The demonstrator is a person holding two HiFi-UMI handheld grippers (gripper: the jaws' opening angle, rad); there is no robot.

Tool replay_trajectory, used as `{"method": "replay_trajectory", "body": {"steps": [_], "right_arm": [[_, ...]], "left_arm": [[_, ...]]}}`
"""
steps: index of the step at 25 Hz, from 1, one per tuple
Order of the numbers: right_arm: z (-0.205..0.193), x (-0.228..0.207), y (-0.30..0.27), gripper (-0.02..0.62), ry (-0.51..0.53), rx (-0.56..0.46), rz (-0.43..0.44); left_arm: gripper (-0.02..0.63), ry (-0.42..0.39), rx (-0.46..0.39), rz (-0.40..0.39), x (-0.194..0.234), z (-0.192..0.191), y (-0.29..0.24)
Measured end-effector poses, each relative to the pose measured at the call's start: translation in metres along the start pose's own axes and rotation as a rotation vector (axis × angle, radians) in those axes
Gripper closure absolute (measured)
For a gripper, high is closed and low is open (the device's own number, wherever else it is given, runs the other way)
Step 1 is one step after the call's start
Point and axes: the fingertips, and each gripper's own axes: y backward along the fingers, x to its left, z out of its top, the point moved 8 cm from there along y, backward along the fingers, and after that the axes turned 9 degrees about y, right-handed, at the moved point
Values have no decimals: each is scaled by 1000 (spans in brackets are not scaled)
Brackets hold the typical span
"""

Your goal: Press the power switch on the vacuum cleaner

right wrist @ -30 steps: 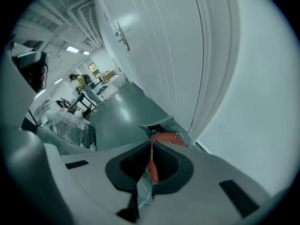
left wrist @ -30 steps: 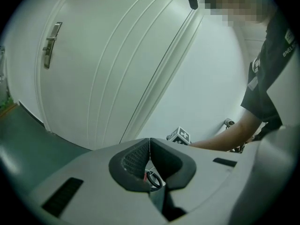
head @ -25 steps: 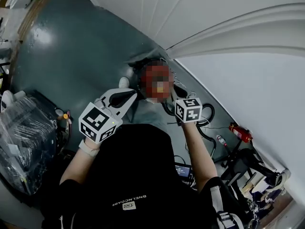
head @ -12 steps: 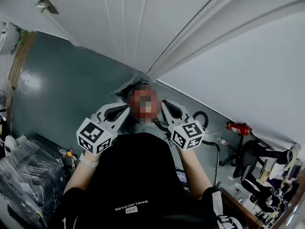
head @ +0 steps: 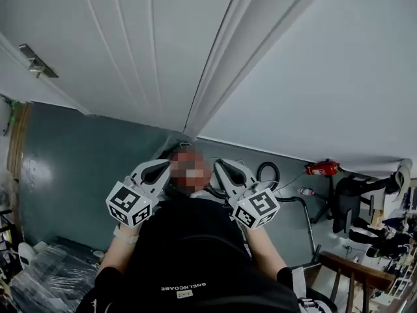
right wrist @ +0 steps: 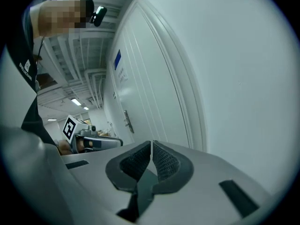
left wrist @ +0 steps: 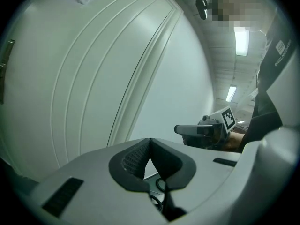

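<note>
white panelled door (head: 124, 51) and a plain white wall (head: 326, 77) fill most of the head view, with a metal handle (head: 35, 60) on the door way over at the left. under that is a dull grey-green floor (head: 78, 149).

the person in a black top (head: 189, 253) has both tools held up in front of the chest, pointing toward the bottom of the door. the left gripper (head: 163, 168) and right gripper (head: 221, 167) sit side by side with a gap between them, each with its marker cube nearest the body.

left gripper's own view: the ribbed dark pads (left wrist: 136, 156) are pressed together, nothing between them, just door and wall ahead. right gripper's view is the same deal, pads (right wrist: 164, 162) touching tip to tip and empty, with a blue sign (right wrist: 116, 59) up on the door.

the vacuum cleaner: all i can really pick out is its black hose (head: 267, 172), looped on the floor by the foot of the wall, just past the right gripper and not touching either tool. the power switch i can't make out in any view.

a red fire extinguisher (head: 322, 168) lies further right along the wall, near a black chair (head: 348, 201).
</note>
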Motion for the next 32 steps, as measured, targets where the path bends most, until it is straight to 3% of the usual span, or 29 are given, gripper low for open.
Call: {"method": "replay_trajectory", "body": {"steps": [5, 10, 14, 23, 32], "right_arm": [[7, 2, 15, 563, -8, -78, -38], [12, 5, 28, 563, -10, -137, -68], [11, 3, 34, 563, -20, -136, -128], [1, 3, 38, 563, -103, -143, -124], [-5, -3, 42, 563, -117, -135, -112]], "left_arm": [[591, -36, -29, -77, -9, 13, -13], [591, -46, -59, -84, -16, 20, -13], [591, -44, -43, -98, -20, 19, -13], [591, -33, -34, -98, -23, 10, -12], [591, -19, -29, -80, -27, 0, -12]]}}
